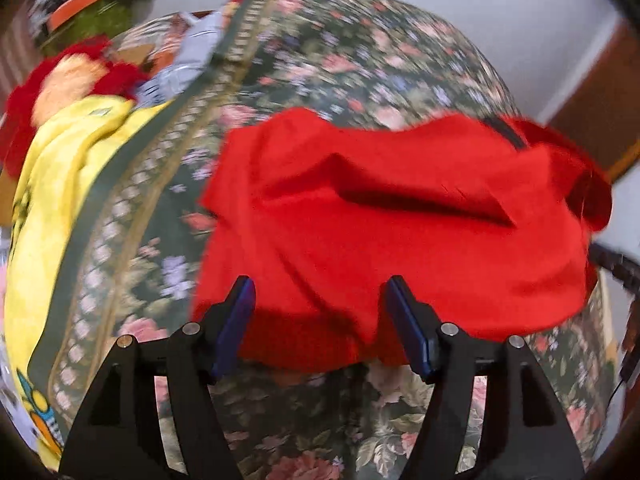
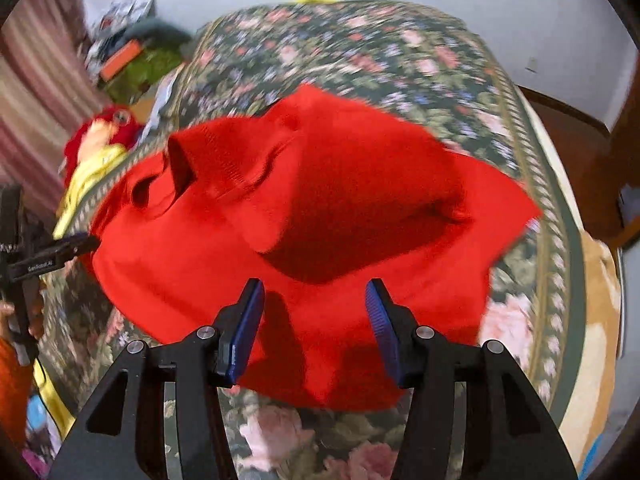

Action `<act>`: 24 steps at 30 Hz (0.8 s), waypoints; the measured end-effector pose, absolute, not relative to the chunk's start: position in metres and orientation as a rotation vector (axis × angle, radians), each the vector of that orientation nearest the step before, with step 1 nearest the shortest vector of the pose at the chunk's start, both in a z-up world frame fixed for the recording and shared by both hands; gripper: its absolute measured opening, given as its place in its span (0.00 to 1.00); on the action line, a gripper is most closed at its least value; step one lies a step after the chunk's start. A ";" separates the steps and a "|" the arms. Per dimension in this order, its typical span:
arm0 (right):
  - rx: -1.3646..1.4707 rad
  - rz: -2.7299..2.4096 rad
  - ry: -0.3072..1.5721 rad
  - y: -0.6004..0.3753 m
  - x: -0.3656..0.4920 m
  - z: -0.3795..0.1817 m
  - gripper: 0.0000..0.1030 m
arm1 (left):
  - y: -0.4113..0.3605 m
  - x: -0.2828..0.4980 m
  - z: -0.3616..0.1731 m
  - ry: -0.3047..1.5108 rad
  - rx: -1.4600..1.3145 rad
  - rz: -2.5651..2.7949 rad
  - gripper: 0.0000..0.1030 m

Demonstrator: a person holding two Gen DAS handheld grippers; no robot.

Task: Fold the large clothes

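Over on the far left in the left wrist view, a yellow cloth (image 1: 60, 184) is lying along the edge of the bed, with a red and peach fluffy toy (image 1: 60, 80) sitting just beyond it and a blurred heap of clutter (image 1: 84, 4) behind that. The flowered bedspread (image 1: 320, 60) is covering the whole bed, its pale patterned border running up beside the yellow cloth.

Moving to the middle, the red garment (image 1: 392, 232) is lying rumpled on the bedspread, a deep crease crossing it and its near hem sitting right at the tongs. The left gripper (image 1: 320, 328) is pointing down at that hem with its blue pads standing well apart; the cloth is showing between them, but neither pad is pressing on it, so nothing is being held. The frame is blurring with motion.

Now the right wrist view: at the left edge, the other tool, the left one, is poking in beside the garment's left side, a hand around it. The red garment (image 2: 320, 208) is filling the middle of the bed, bunched into folds with a sleeve opening at its upper left. The right gripper (image 2: 316, 332) is hanging over the near hem, jaws parted at a moderate width, and gripping nothing. Off to the right, brown woodwork (image 2: 580, 148) is standing beyond the bed's edge.
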State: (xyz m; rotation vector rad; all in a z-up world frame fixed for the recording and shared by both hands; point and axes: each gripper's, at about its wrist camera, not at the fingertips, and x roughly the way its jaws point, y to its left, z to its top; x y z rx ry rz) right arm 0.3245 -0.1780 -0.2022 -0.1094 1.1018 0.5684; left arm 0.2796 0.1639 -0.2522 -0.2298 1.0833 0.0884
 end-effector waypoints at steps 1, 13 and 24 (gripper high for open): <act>-0.134 0.579 1.104 -0.171 0.329 -0.205 0.47 | 0.157 0.284 -0.254 1.088 -0.200 0.081 0.66; -0.174 0.526 1.069 -0.148 0.406 -0.206 0.48 | 0.141 0.389 -0.286 1.117 -0.176 0.059 0.72; 0.182 0.300 1.059 -0.215 0.448 -0.207 0.48 | 0.221 0.424 -0.272 1.032 -0.197 0.420 0.72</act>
